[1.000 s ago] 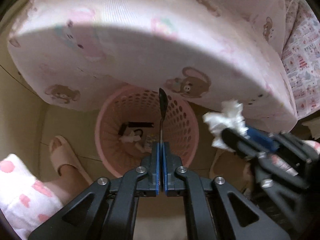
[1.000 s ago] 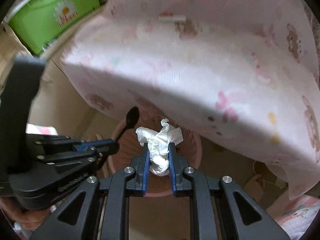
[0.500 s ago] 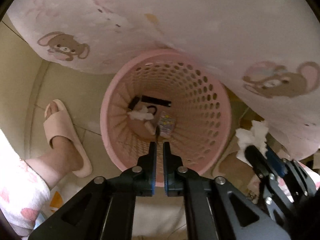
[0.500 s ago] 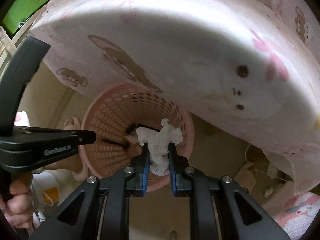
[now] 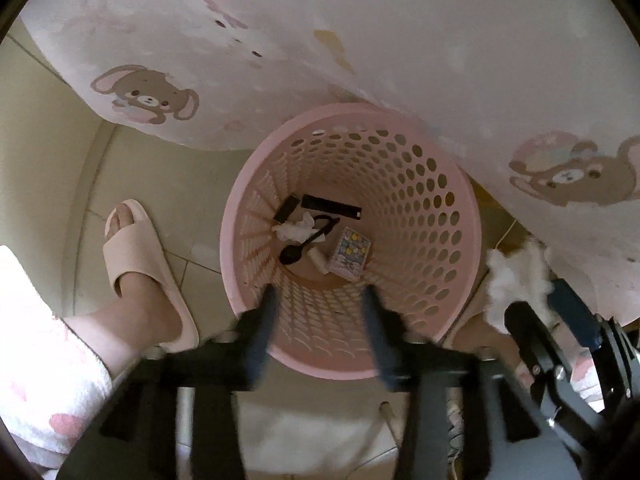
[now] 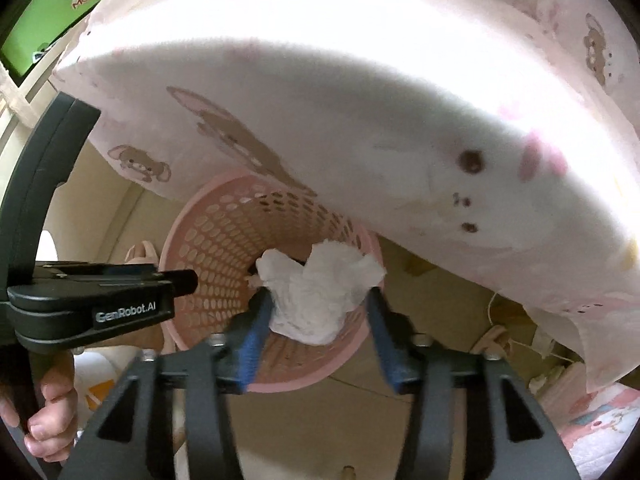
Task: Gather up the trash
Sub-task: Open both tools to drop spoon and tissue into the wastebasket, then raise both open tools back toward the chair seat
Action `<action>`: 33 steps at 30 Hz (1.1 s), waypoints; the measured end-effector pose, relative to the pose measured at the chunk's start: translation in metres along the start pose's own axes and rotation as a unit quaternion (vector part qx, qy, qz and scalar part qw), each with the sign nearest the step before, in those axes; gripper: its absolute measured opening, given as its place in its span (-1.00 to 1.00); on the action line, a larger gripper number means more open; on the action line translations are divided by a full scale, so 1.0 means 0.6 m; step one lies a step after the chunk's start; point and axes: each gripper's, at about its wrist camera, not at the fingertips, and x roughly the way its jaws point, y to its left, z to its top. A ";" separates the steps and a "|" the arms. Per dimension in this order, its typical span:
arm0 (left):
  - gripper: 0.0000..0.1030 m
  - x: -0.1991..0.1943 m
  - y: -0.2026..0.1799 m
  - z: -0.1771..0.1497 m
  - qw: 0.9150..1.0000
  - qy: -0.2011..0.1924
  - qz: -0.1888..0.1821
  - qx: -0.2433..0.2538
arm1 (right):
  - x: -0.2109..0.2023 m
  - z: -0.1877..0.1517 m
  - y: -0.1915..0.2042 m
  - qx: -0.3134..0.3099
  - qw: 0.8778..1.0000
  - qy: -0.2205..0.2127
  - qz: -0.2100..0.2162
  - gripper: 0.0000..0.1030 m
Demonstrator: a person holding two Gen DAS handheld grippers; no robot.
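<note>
Basket (image 5: 460, 216) under mattress edge (image 5: 360, 40), spoon (image 5: 298, 250) inside, slipper (image 5: 136, 264) left.

We count one pink basket (image 5: 460, 216), one black spoon (image 5: 298, 250) inside it, two crumpled tissues (image 5: 294, 230) (image 6: 316, 300), two grippers (image 5: 320, 320) (image 6: 316, 328), one slippered foot (image 5: 136, 264).

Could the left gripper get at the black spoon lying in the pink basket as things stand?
Probably yes: the left gripper hangs open, nothing between its jaws, right above the basket; the spoon lies uncovered, deep on the bottom.
</note>
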 end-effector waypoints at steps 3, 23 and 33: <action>0.08 -0.007 0.008 0.003 1.000 -0.003 -0.001 -0.012 | -0.005 0.001 -0.002 -0.003 1.000 -0.004 -0.005 0.15; 0.13 -0.160 -0.010 -0.010 0.977 -0.192 0.084 0.034 | -0.063 0.013 -0.007 0.022 0.999 -0.044 0.006 0.39; 0.50 -0.239 -0.010 -0.013 0.952 -0.282 0.112 0.044 | -0.163 0.000 0.012 -0.009 0.985 -0.164 -0.052 0.43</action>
